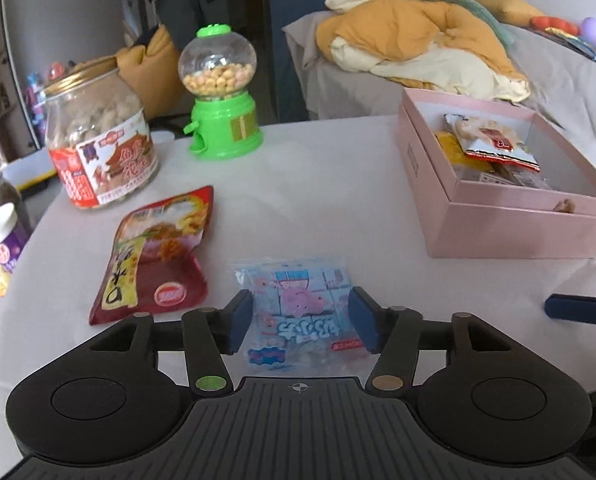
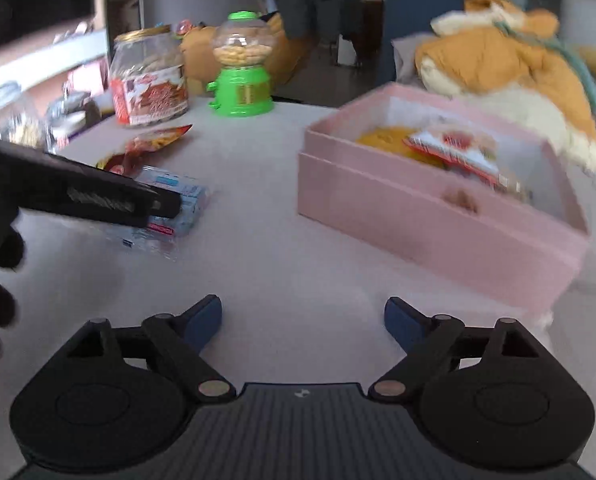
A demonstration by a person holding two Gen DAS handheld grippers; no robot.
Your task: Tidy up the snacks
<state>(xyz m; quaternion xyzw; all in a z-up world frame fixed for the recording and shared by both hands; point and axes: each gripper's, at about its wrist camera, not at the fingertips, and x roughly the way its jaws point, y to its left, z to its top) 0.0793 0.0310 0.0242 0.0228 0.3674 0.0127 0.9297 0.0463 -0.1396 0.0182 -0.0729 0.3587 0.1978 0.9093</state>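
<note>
A clear blue packet with a pink cartoon (image 1: pixel 303 312) lies flat on the white table, between the blue pads of my left gripper (image 1: pixel 301 320). The jaws stand apart on either side of it and do not press it. The right wrist view shows my left gripper (image 2: pixel 166 205) from the side, low over that packet (image 2: pixel 178 204). My right gripper (image 2: pixel 302 320) is open over bare cloth with nothing between its fingers, left of the pink box (image 2: pixel 417 220). The box (image 1: pixel 517 232) holds a red-and-white snack packet (image 1: pixel 493 144) and a yellow one.
A red snack pouch (image 1: pixel 158 256) lies left of the blue packet. Behind it stand a large clear jar (image 1: pixel 98 148) and a green candy dispenser (image 1: pixel 220 92). A purple cup (image 1: pixel 2 236) sits off the table's left edge. A bed with an orange quilt (image 1: pixel 417 40) lies beyond.
</note>
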